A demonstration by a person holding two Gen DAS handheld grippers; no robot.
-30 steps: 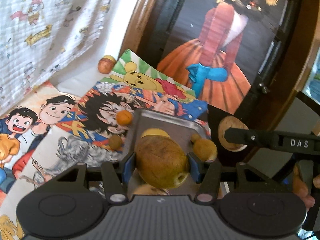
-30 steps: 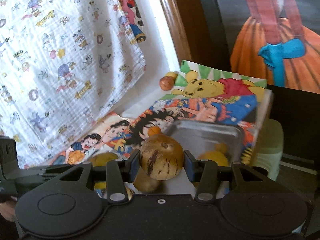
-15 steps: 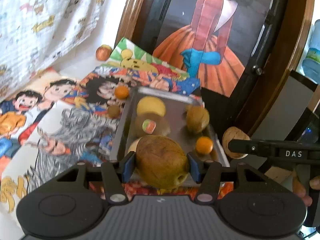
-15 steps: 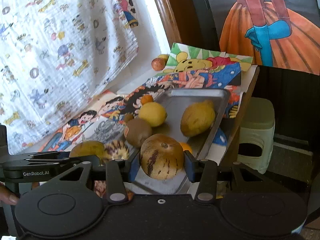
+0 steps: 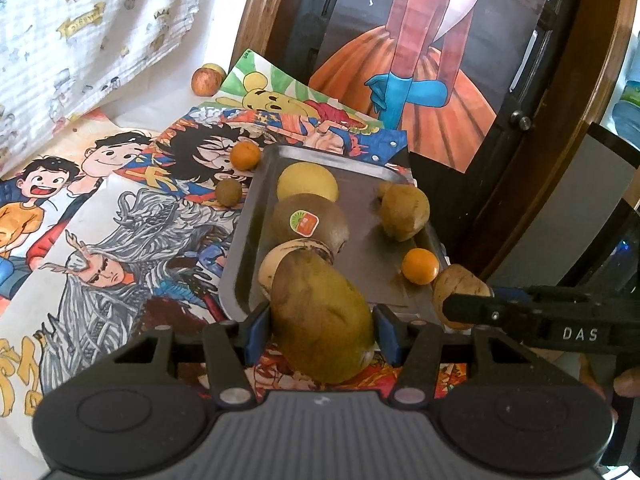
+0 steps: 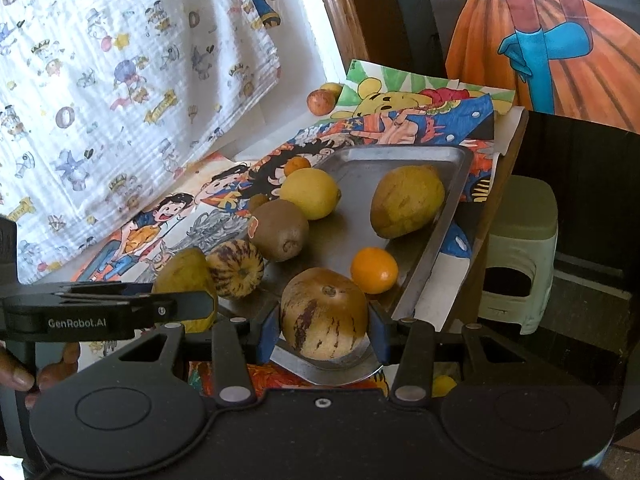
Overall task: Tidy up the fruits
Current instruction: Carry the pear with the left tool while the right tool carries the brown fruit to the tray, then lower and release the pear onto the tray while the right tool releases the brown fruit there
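fruits fill a metal tray [image 6: 448, 200] on cartoon-print cloth [image 5: 120, 208]; left gripper [image 5: 322, 320] pinches a pear, right gripper [image 6: 324, 330] a striped melon.

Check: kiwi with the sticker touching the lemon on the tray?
Touching. In the right wrist view the kiwi presses against the lemon with no tray showing between them.

Cartoon posters [image 5: 120, 184], printed white cloth [image 6: 100, 80], green plastic stool [image 6: 520, 248], painted dress picture [image 5: 420, 60]
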